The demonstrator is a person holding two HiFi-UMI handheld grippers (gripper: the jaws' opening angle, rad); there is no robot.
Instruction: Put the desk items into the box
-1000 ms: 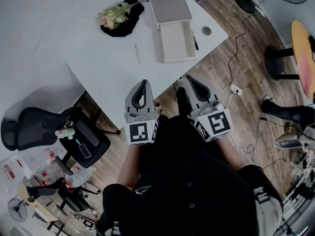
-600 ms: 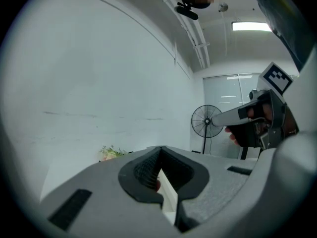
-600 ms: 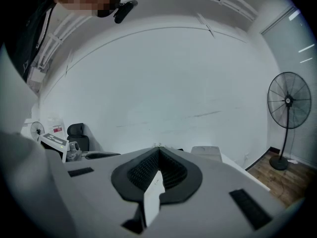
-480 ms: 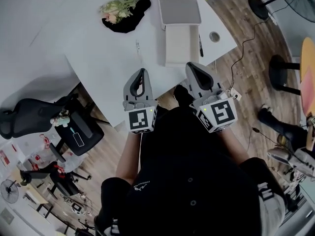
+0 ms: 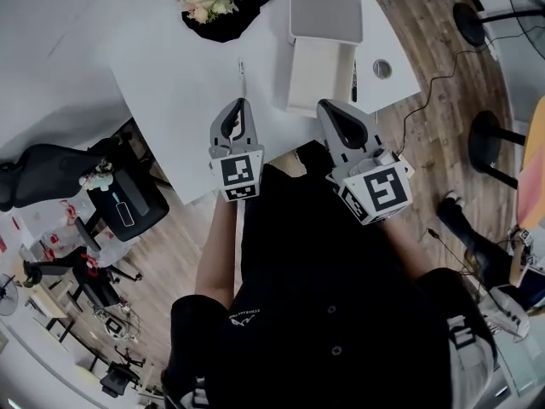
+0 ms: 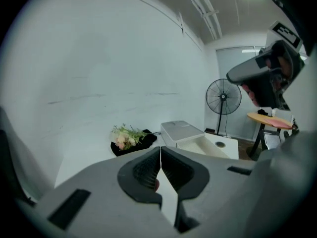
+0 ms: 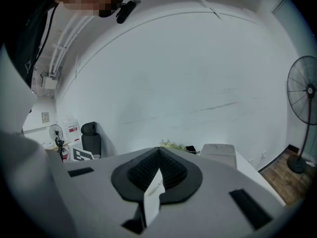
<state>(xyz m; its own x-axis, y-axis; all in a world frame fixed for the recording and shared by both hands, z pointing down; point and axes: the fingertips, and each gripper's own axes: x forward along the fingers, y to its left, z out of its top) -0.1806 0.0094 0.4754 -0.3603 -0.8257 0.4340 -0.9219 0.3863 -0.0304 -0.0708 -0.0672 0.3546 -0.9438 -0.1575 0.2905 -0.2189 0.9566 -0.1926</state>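
Box (image 5: 317, 73) lies open on the desk (image 5: 183, 88) between a white pen (image 5: 242, 73) and a black pen (image 5: 353, 82), ready for filling, while I hold the left gripper (image 5: 239, 105) and right gripper (image 5: 326, 107) pressed closed, empty, above the near edge, nothing picked yet.

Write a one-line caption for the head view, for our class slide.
Left gripper and right gripper, both shut and empty, held at the desk edge near the open box.

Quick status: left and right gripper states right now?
left gripper: closed, holding nothing.
right gripper: closed, holding nothing.
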